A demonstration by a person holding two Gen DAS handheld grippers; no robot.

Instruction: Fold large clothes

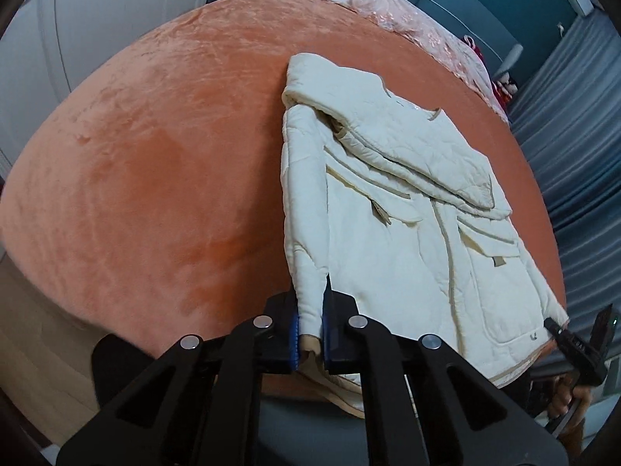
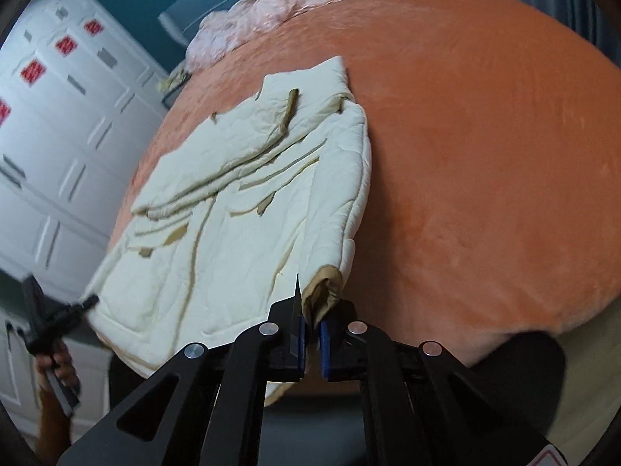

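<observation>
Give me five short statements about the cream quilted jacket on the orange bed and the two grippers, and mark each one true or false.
1. The cream quilted jacket lies on an orange plush bedspread. True.
2. The left gripper is open and clear of the fabric. False: its jaws are shut on the jacket's near corner.
3. The right gripper pinches a tan-lined corner of the jacket. True.
4. The jacket's hood is spread out flat beyond the collar. False: it is folded down over the chest.
5. A pink crumpled quilt lies along the far edge of the bed. True.
</observation>
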